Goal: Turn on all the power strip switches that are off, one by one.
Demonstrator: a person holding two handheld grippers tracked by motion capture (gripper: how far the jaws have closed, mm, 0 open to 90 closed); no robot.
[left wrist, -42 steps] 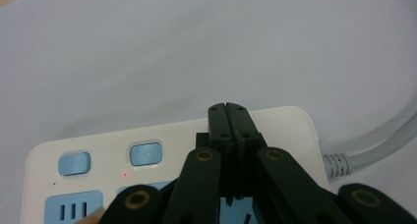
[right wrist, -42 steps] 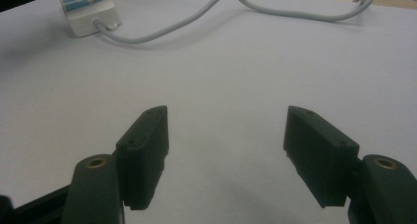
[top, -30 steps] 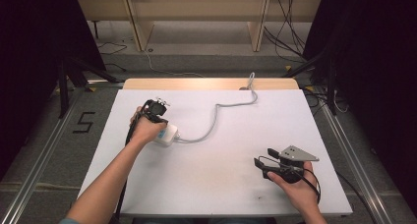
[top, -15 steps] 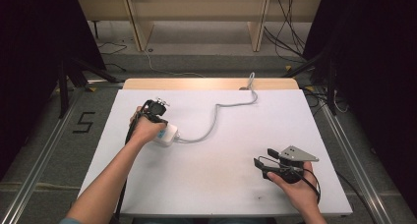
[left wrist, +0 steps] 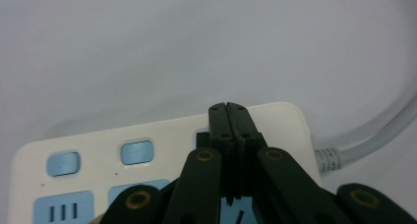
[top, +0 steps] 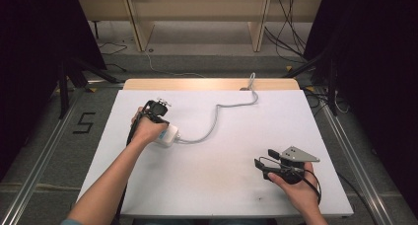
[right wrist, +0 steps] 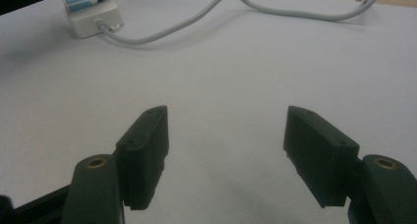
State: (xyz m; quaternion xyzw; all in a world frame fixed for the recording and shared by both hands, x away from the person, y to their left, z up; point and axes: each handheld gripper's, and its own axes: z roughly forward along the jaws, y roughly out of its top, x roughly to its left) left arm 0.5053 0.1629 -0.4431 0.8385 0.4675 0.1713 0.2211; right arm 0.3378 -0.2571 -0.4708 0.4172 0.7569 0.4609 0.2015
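High view: the white power strip lies on the table's left half, its grey cord snaking to the far edge. The left gripper, jaws clenched together, presses its tip apparently on a switch button, though the jaws hide it. Push straight down, gently, so the strip doesn't skid. The right gripper rests released, well apart.

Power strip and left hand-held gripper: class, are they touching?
Touching. In the left gripper view the left hand-held gripper, jaws shut together, presses its tips down on the power strip, with no gap visible between them.
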